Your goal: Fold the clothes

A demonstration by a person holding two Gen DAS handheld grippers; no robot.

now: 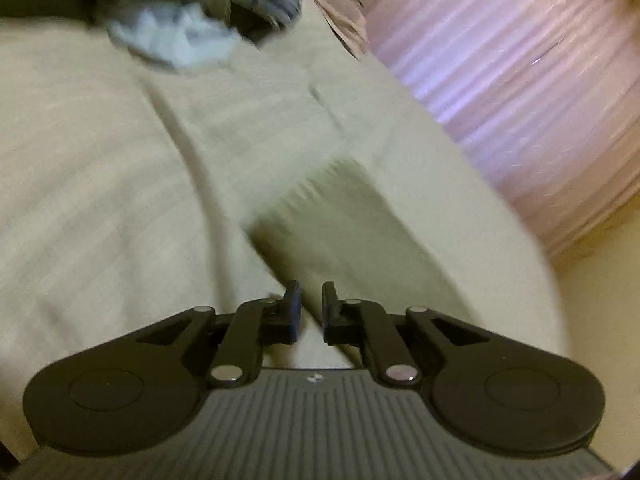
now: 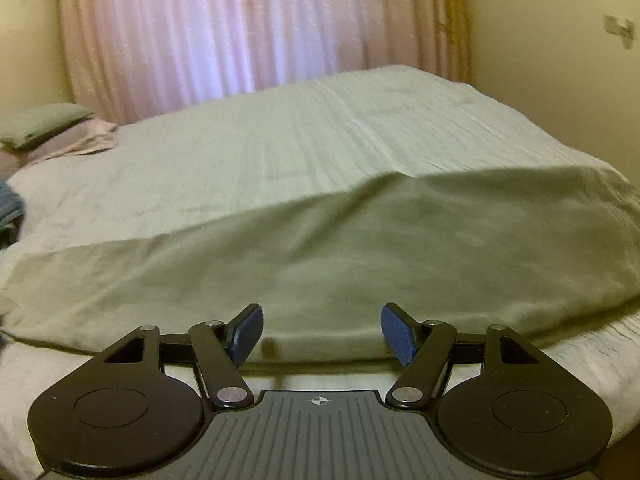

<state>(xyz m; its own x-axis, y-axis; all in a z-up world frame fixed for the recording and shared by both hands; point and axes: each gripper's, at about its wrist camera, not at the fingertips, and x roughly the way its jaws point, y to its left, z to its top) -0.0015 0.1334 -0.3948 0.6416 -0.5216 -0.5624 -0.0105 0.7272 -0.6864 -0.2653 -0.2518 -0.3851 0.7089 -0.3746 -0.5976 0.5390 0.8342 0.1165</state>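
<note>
An olive-green garment lies spread flat on the bed, near its front edge. The right tool hovers just before the garment's near hem, its 2 fingers spread wide. The left tool hangs over the cloth, fingers narrowly apart, gripping nothing. A pile of clothes sits farther up the bed, beside pink curtains.

1. We see a bed under a pale ribbed cover.
2. We see pink curtains behind it.
3. We see a green pillow at its far left, and cream walls.
</note>
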